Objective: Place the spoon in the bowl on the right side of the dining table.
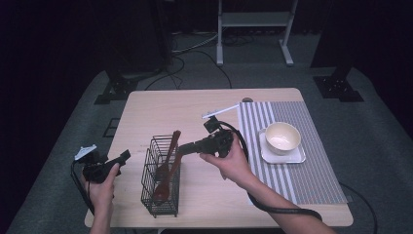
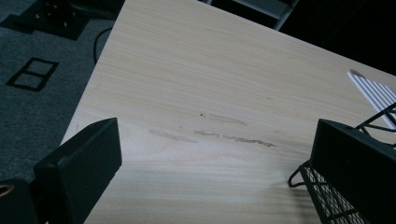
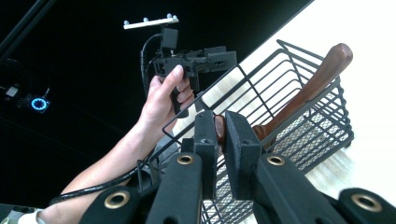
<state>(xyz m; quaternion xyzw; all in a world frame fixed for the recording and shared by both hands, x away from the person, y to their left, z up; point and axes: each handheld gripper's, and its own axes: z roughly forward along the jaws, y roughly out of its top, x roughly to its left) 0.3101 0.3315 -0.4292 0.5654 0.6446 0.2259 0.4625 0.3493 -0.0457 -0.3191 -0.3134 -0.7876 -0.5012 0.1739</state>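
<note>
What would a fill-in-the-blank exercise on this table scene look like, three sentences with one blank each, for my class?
1. The right gripper is shut on a wooden ____.
2. The wooden utensils stand in a black wire ____.
3. The cream bowl rests on a striped ____.

Missing words: utensil handle; basket; placemat

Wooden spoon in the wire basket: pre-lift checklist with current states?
1. Right gripper fingers shut on a wooden spoon handle: ok.
2. That spoon's lower end inside the wire basket, not yet clear of the rim: not ok.
3. Second spoon leaning in the basket, touching the gripped one or apart: cannot tell.
4. Left gripper open beside the basket, not holding it, so the basket is not steadied: not ok.
5. Bowl on its tray on the striped mat, away from the basket: ok.
</note>
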